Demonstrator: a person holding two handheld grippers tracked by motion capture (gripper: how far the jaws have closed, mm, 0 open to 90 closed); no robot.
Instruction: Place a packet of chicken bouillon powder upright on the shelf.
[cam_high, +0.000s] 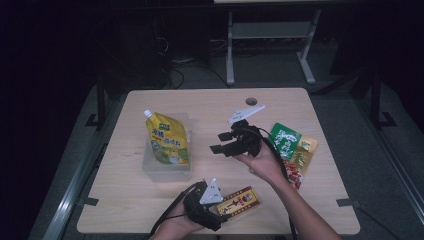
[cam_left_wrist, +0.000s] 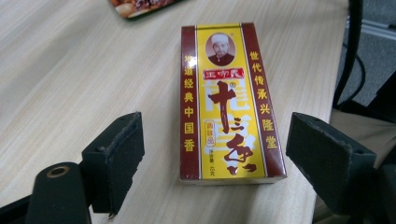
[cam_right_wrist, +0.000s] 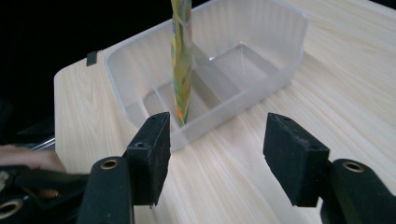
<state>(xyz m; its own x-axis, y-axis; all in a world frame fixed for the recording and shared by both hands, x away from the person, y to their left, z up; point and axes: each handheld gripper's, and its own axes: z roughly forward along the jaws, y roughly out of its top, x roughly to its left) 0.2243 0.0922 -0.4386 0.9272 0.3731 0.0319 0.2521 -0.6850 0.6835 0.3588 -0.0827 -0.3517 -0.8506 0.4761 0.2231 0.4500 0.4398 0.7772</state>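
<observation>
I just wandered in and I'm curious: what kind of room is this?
Probably a lab or test room, not a kitchen: a bare wooden table in a dark room, floor cables behind it, and food packets laid out beside a clear plastic bin.

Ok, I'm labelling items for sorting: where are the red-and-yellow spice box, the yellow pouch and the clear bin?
spice box (cam_left_wrist: 227, 100), left gripper view, its yellow front.
yellow pouch (cam_high: 169, 141), high view, its printed face.
clear bin (cam_right_wrist: 280, 39), right gripper view, its far wall.
</observation>
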